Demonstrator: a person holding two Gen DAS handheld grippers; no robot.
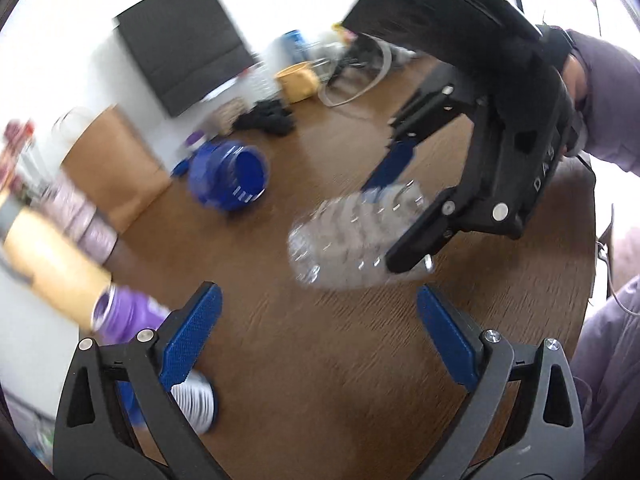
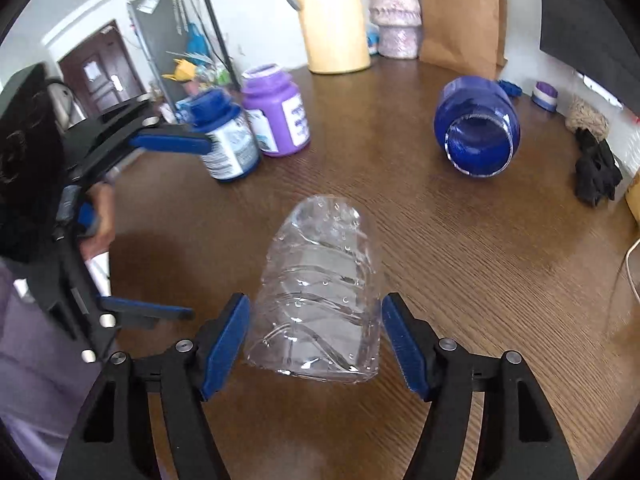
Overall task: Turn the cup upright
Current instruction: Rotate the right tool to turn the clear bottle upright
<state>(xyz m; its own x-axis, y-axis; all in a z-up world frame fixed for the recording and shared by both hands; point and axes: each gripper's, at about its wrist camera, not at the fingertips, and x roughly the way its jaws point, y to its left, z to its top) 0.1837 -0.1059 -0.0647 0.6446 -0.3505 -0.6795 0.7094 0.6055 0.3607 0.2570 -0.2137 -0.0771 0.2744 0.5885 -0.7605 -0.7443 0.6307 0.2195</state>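
Brown wood table (image 2: 460, 280) | clear ribbed plastic cup (image 2: 320, 292) rests upside down, rim on table | right gripper (image 2: 316, 336) straddles its rim end, jaws wide, pads not touching | left gripper (image 1: 320, 336) spread wide, empty | blue glass jar (image 2: 478, 128) lies on its side | flip not begun, grasp pending

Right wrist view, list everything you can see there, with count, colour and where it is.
Clear cup: one, transparent plastic, on its side at centre, between the right gripper's fingers.
Blue cup: one, dark blue, on its side, far right.
Jars: two, one blue-capped, one purple, standing far left.
Jug: one, cream, at the back.
Paper bag: one, brown, back right.
Table: one, brown wood.
Left gripper: black with blue pads, open, at left.
Right gripper: black with blue pads, open, straddling the clear cup.
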